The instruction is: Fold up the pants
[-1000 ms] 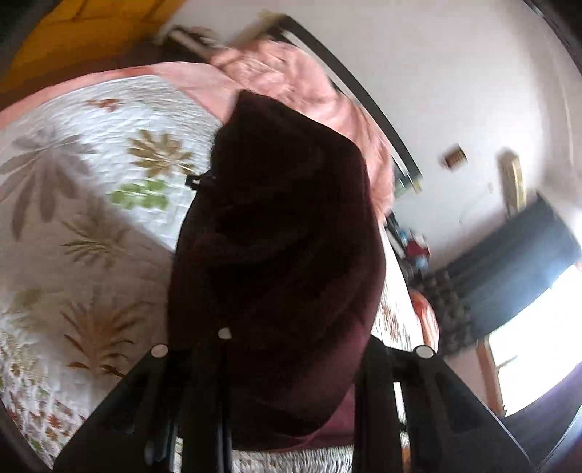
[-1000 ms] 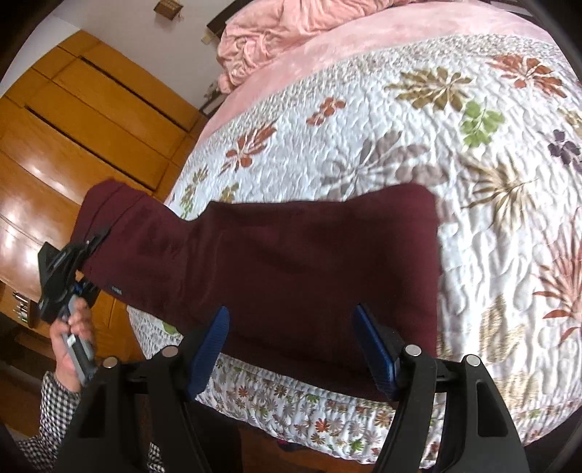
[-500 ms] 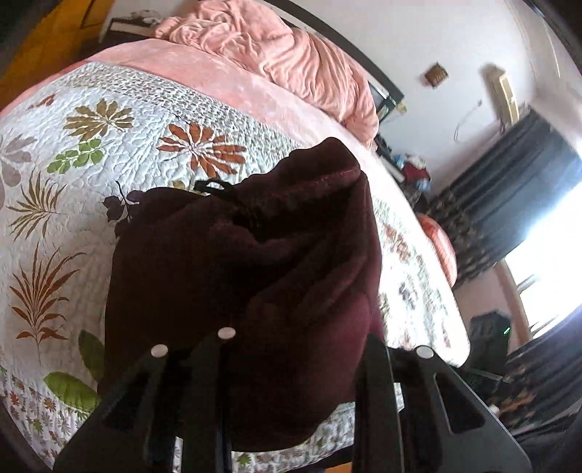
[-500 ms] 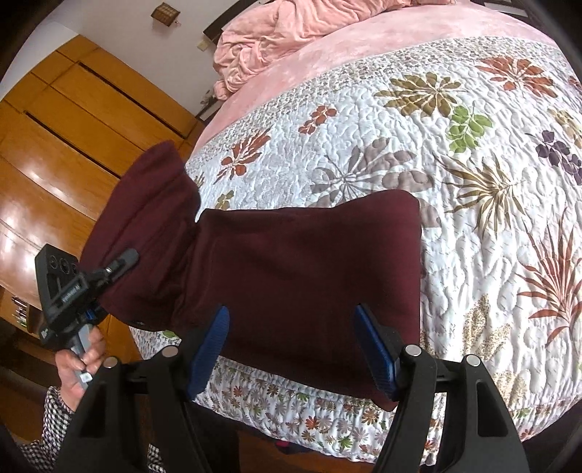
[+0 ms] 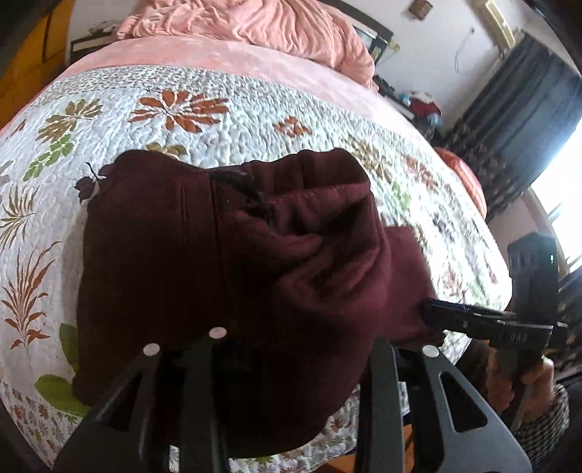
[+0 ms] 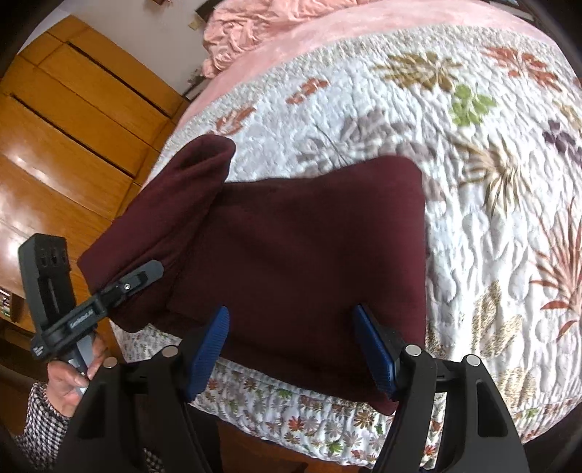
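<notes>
Dark maroon pants (image 6: pixel 313 247) lie across the near edge of a floral quilted bed (image 6: pixel 473 152). My left gripper (image 6: pixel 152 271) is shut on one end of the pants and holds it lifted over the lying part. In the left wrist view the held cloth (image 5: pixel 254 262) bunches over the fingers and hides the tips; the waistband with a black drawstring (image 5: pixel 262 203) shows on top. My right gripper (image 6: pixel 291 327) is open with blue pads (image 6: pixel 214 334), just above the pants' near edge. It also shows in the left wrist view (image 5: pixel 473 313).
A crumpled pink blanket (image 5: pixel 254 22) lies at the head of the bed. Wooden wardrobe doors (image 6: pixel 65 127) stand left of the bed. Dark curtains and a bright window (image 5: pixel 527 120) are at the right. The bed's edge (image 6: pixel 291 411) drops off near my grippers.
My left gripper has carried the held end of the pants up and over toward the right, doubling it over the lying part. My right gripper has stayed open in about the same place.
</notes>
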Motion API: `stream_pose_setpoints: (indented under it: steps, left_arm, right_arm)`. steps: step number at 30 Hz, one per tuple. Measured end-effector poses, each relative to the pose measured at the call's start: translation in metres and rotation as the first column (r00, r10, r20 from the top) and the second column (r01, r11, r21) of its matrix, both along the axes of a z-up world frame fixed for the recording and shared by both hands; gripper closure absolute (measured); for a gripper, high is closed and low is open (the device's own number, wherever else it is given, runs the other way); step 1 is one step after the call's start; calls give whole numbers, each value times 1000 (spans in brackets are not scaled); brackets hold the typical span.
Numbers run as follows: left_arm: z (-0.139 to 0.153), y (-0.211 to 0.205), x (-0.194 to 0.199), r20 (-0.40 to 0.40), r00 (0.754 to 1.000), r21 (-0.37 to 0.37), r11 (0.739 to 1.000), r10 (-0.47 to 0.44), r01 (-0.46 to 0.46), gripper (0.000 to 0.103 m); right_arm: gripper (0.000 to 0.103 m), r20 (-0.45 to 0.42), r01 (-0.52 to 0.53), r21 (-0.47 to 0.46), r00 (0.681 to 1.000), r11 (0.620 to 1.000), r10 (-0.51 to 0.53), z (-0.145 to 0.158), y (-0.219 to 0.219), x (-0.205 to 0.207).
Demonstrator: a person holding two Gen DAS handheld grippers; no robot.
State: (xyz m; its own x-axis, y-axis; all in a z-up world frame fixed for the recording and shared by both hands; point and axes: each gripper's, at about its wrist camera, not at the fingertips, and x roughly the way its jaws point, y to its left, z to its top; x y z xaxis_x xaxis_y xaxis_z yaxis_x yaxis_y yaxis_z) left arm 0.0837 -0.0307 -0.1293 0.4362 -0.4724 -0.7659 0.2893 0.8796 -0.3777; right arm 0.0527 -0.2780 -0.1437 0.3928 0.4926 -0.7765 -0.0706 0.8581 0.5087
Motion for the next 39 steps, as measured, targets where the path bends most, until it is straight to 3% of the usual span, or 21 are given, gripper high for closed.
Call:
stream_pose_setpoints:
  steps: [2, 4, 6, 7, 10, 13, 17, 20, 23, 25, 29, 34, 39]
  left_arm:
    - [0, 0, -2, 11, 1000, 9, 1000, -4, 3, 68]
    - [5, 0, -7, 10, 1000, -24, 1000, -11, 11, 54]
    - [12, 2, -11, -21, 999, -116, 993, -30, 28, 18]
    - [15, 3, -13, -15, 999, -153, 987, -44, 41, 15]
    - [34, 4, -22, 45, 996, -187, 978, -83, 90, 15]
    - [38, 18, -21, 50, 997, -195, 979, -53, 62, 15]
    - [8, 34, -11, -27, 1000, -100, 995, 14, -17, 17]
    - [-5, 28, -10, -15, 1000, -65, 998, 4, -5, 17]
    - [4, 19, -14, 13, 1000, -21, 1000, -14, 15, 17]
    - [16, 23, -15, 29, 999, -59, 998, -13, 15, 16]
    - [31, 51, -16, 60, 995, -70, 995, 75, -71, 13]
    - [8, 92, -5, -63, 975, 11, 977, 215, -215, 12]
    - [-11, 114, -2, -157, 948, 12, 960, 278, -280, 12]
  right_arm:
    - [32, -2, 2, 5, 1000, 1000, -2, -4, 0, 0]
    - [32, 0, -1, 9, 1000, 1000, 1, -5, 0, 0]
    - [32, -3, 2, 18, 1000, 1000, -1, -5, -1, 0]
    - [32, -4, 3, 22, 1000, 1000, -3, -6, -2, 1]
    - [32, -3, 5, 23, 1000, 1000, -5, -6, -3, 0]
    - [32, -1, 6, 25, 1000, 1000, -6, -6, -4, 0]
    - [32, -5, 12, 24, 1000, 1000, -12, -8, -4, -2]
    - [31, -9, 8, 14, 1000, 1000, -8, -9, -1, 0]
    - [31, -16, 13, 6, 1000, 1000, -13, -2, 2, 2]
    - [26, 1, 4, 16, 1000, 1000, -4, 9, 5, 0]
    - [16, 29, -34, 52, 999, 998, 32, 31, 20, 2]
    - [16, -37, -62, 140, 997, 988, 68, 25, 40, 18]
    - [16, -126, -47, 179, 990, 983, 70, 4, 53, 36]
